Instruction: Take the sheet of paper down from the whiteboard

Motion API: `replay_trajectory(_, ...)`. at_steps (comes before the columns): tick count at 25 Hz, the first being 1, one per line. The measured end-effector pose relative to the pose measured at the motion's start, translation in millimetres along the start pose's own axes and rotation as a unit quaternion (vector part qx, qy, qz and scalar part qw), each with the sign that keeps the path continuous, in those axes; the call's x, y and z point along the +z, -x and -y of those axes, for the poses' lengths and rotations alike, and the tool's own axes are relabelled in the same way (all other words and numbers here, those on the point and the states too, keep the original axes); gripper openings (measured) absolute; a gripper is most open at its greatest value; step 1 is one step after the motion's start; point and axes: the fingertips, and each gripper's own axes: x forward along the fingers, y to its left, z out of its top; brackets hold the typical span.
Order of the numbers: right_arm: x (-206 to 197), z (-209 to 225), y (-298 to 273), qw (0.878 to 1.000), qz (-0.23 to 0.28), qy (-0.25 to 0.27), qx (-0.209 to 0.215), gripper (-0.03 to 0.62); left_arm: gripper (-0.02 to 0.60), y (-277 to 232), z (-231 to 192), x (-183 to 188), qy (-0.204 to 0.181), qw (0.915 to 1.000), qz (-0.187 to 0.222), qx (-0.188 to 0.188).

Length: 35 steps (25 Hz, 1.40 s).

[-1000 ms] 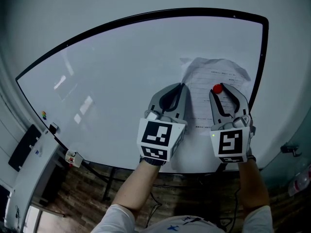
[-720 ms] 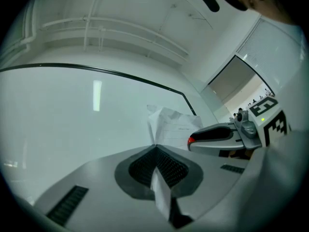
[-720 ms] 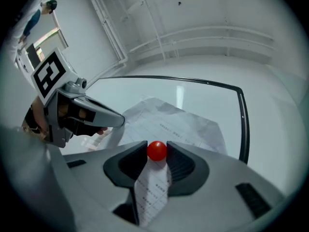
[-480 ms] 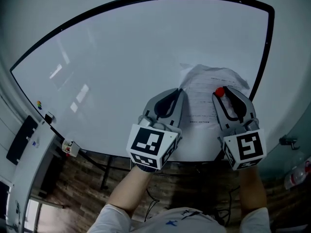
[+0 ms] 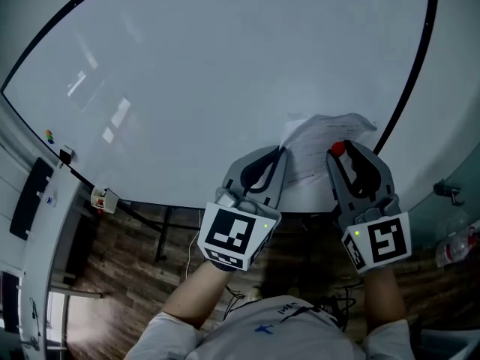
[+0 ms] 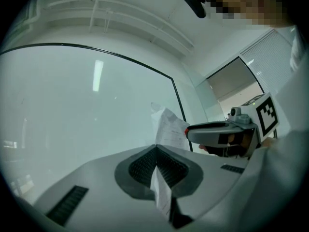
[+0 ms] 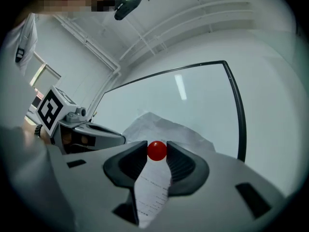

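Observation:
A crumpled printed sheet of paper point(image 5: 315, 142) stands out from the lower right of the whiteboard point(image 5: 225, 66). My left gripper point(image 5: 280, 151) is shut on the sheet's left edge; in the left gripper view a strip of the paper point(image 6: 162, 193) is pinched between the jaws point(image 6: 156, 148). My right gripper point(image 5: 339, 151) is shut on a red ball magnet point(image 5: 338, 148) at the sheet's right part. In the right gripper view the magnet point(image 7: 156, 150) sits between the fingertips, and the paper point(image 7: 166, 129) runs down through the jaws.
The whiteboard's black frame point(image 5: 411, 73) runs close to the right of the sheet. A small eraser or holder point(image 5: 102, 199) hangs at the board's lower left edge, near coloured magnets point(image 5: 49, 136). Wooden floor and the board's stand show below.
Both grippers have drawn back toward the person, taking the sheet and red magnet along. The sheet now sits lower, near the board's bottom edge, and looks more crumpled.

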Motion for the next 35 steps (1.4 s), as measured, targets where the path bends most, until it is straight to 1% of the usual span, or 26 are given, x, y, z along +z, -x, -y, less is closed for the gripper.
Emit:
replay_trajectory(8,-38.2,-27.3,17.4,0.998,-0.02,-0.057,-0.003,0.13,0.013,30.0,8.8,-45.7,0.022,0.9994,-0.027,0.003)
replay_trajectory(11,-50.5,-37.7,20.0,0.996,-0.029,-0.081,-0.005,0.131,0.012,40.3,4.8,-56.5,0.034,0.9988,-0.034,0.008)
replay_trajectory(13,-56.9,-40.5,20.4,0.996,-0.035,-0.087,-0.006,0.13,0.012,42.7,3.8,-59.8,0.038,0.9986,-0.036,0.011)
replay_trajectory(22,-63.9,-44.4,20.2,0.995,-0.043,-0.092,-0.005,0.129,0.012,43.2,6.9,-64.3,0.052,0.9978,-0.041,0.011)
replay_trajectory(35,-64.0,-43.3,18.8,0.995,-0.043,-0.085,-0.012,0.129,0.013,40.7,5.5,-62.6,0.054,0.998,-0.034,0.004)
